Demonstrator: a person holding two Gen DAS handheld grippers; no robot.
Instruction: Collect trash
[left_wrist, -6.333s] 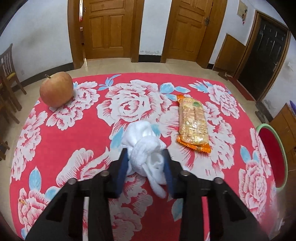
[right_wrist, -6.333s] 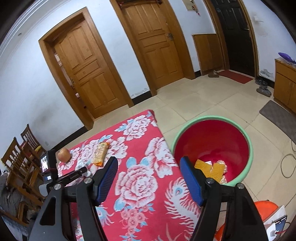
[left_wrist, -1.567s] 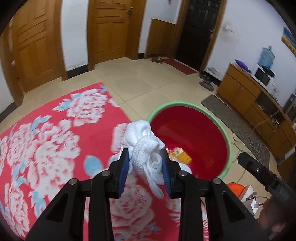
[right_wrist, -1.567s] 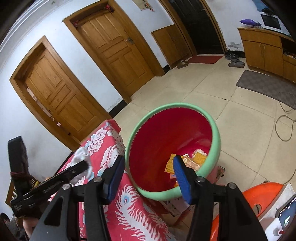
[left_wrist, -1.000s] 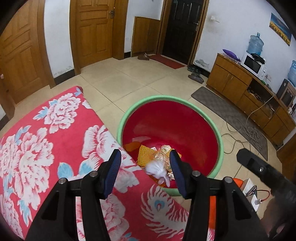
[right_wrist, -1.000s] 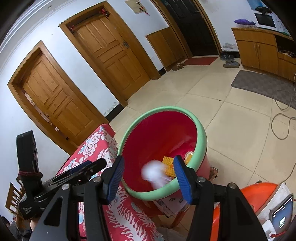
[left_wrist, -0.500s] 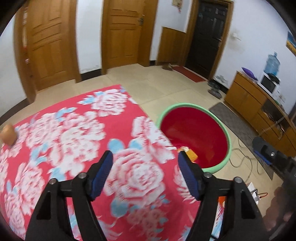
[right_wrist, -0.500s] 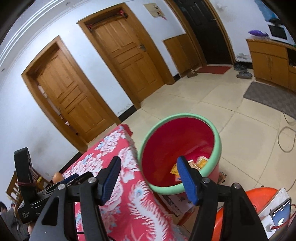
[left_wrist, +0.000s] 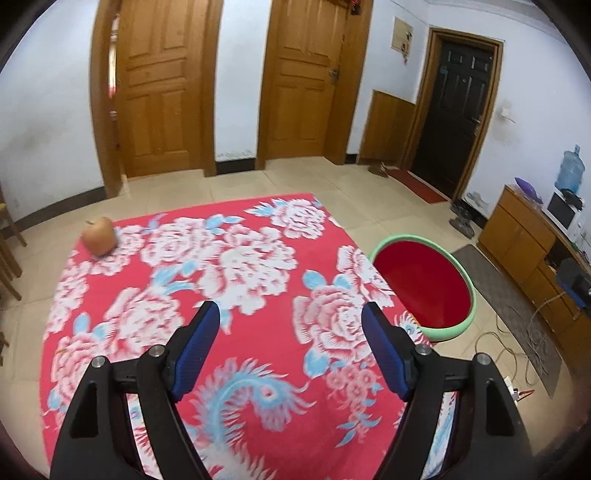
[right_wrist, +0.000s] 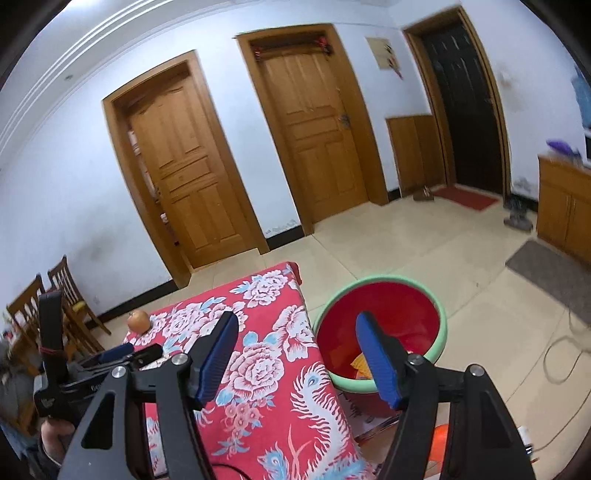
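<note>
The red basin with a green rim (left_wrist: 424, 284) stands on the floor to the right of the table; in the right wrist view (right_wrist: 384, 325) yellow wrappers (right_wrist: 360, 363) show at its bottom. My left gripper (left_wrist: 290, 328) is open and empty above the red floral tablecloth (left_wrist: 229, 280). My right gripper (right_wrist: 295, 339) is open and empty, above the table's right edge beside the basin. The left gripper's body also shows in the right wrist view (right_wrist: 122, 352), low on the left. No loose trash shows on the cloth.
An apple (left_wrist: 99, 236) sits at the far left of the table, also in the right wrist view (right_wrist: 138, 320). Wooden chairs (right_wrist: 55, 295) stand left of the table. A cabinet (left_wrist: 532, 236), cables (left_wrist: 532, 325) and a mat (left_wrist: 506, 295) lie right of the basin.
My left gripper let the white crumpled tissue drop into the basin, then opened wide and swung back left over the table. My right gripper rose and turned left, away from the basin.
</note>
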